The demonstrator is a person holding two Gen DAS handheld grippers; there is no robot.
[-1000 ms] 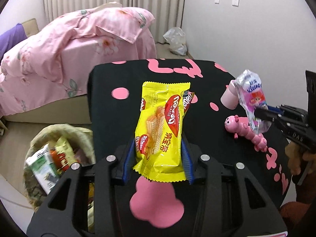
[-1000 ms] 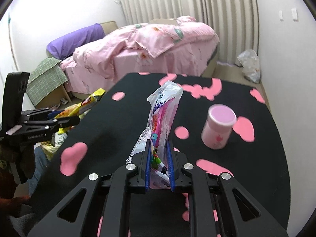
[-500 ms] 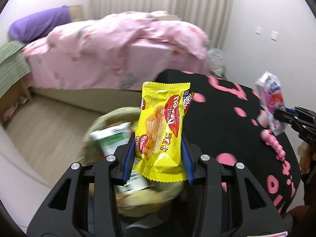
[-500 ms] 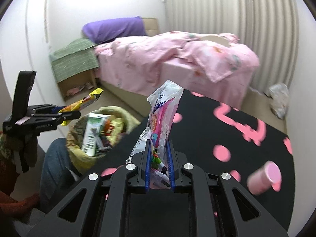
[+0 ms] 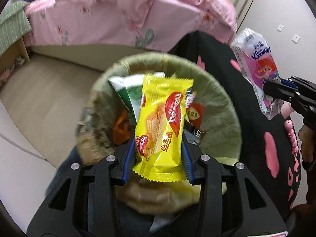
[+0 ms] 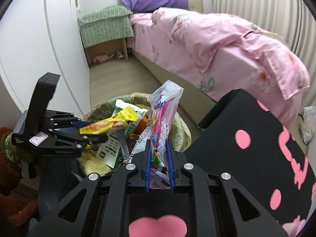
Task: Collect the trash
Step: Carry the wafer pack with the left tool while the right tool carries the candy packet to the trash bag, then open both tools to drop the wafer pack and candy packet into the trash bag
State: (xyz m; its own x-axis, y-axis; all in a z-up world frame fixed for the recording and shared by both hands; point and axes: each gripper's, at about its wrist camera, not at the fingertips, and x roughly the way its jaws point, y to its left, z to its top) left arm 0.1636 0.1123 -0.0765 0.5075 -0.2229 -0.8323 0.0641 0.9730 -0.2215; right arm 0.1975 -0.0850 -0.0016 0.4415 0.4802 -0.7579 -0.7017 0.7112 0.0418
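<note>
My left gripper (image 5: 158, 152) was clamped on the yellow wafer packet (image 5: 164, 126), directly above the trash bin (image 5: 221, 106). My right gripper (image 6: 159, 164) pinched the tissue wrapper (image 6: 164, 114) beside the bin. Deposit step; next, I judged, release left, then right.

R tool (image 6: 159, 158) w/ tissue pack (image 6: 162, 116) by bin (image 6: 181, 132)

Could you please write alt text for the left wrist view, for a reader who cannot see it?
The left gripper holds a yellow snack packet above an open trash bin partly full of wrappers. At right, the right gripper holds a tissue pack over a black table, with a pink bed behind.
</note>
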